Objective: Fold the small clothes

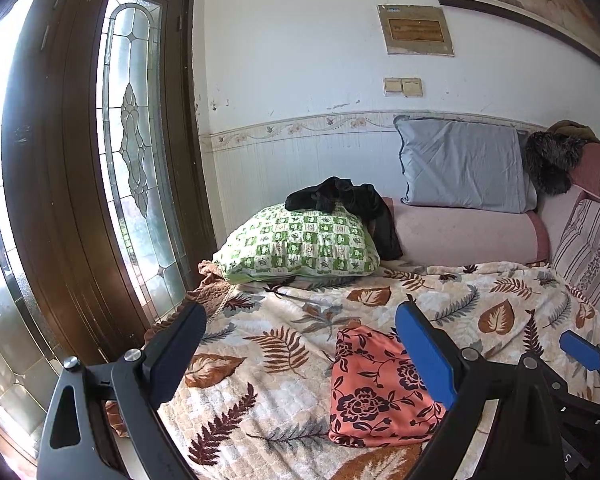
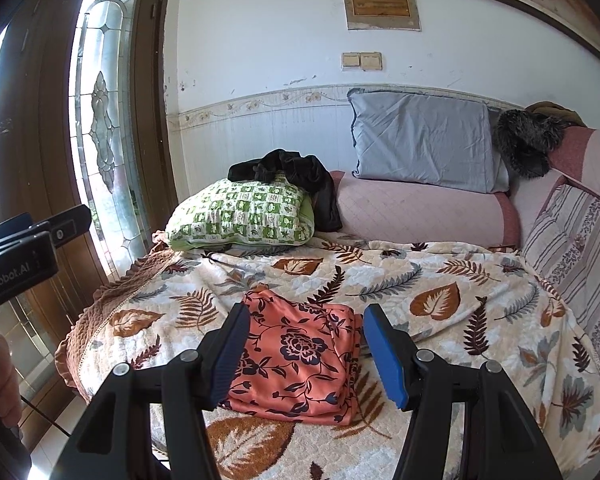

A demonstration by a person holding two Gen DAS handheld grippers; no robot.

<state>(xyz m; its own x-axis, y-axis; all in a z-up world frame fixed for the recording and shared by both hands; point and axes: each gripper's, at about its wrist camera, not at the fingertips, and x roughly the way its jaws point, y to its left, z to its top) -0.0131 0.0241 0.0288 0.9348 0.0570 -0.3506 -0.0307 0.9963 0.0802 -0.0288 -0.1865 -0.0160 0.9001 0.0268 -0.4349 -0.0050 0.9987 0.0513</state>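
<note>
The folded floral cloth [image 2: 300,360] is being framed between the right gripper [image 2: 306,354] fingers, apart, untouched; the left gripper [image 1: 300,344] is being held wide, empty.

A sofa bed [image 2: 420,216] carries a leaf-print blanket [image 2: 440,280]. On the blanket lie a folded orange floral garment [image 2: 300,356] and, well apart, a green checked pillow [image 2: 240,216].

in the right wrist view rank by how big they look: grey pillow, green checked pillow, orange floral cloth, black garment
1. grey pillow
2. green checked pillow and orange floral cloth: about alike; the cloth lies nearest the camera and is partly hidden, so unsure
3. black garment
</note>
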